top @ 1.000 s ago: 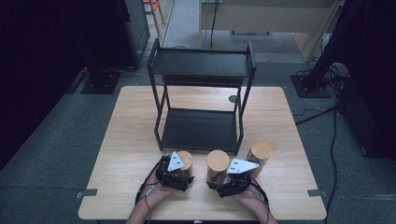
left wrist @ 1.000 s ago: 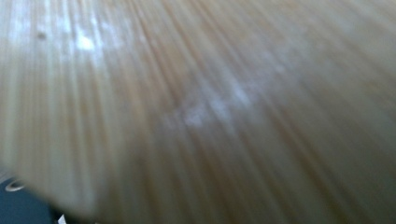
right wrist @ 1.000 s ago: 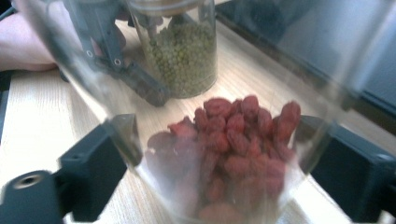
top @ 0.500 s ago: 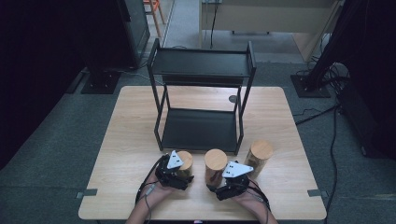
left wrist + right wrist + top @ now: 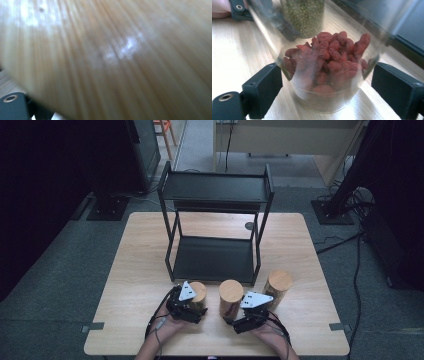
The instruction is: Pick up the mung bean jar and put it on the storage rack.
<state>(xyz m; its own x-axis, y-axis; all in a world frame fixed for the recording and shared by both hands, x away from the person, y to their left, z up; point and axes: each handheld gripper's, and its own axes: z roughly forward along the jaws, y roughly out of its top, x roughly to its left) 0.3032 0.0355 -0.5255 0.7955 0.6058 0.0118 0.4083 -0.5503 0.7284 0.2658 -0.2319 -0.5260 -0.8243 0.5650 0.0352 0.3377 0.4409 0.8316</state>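
My left gripper [image 5: 192, 302] is pressed right up against the left jar [image 5: 198, 292], so close that my left gripper view gives me just a blur of its wooden lid [image 5: 112, 57]. Whether that gripper is clamped or loose, I cannot tell. That jar stands on the bench [image 5: 140, 250] at the near edge, left of the other two.

My right gripper [image 5: 324, 82] is open, its jaws standing on either side of the middle jar [image 5: 324, 72], with a gap on each side and no contact. It is clear glass, part full of red dried berries [image 5: 329, 57]. Beyond it in my right gripper view I see the green-bean jar [image 5: 308, 15] with my other gripper against it.

From above, the three wooden-lidded jars stand in a row near me: the left one, the middle one [image 5: 231, 295] and a right jar [image 5: 277, 287] untouched, just beside my right gripper. Behind them, farther off, is the black two-tier shelf [image 5: 215, 195], both tiers bare.
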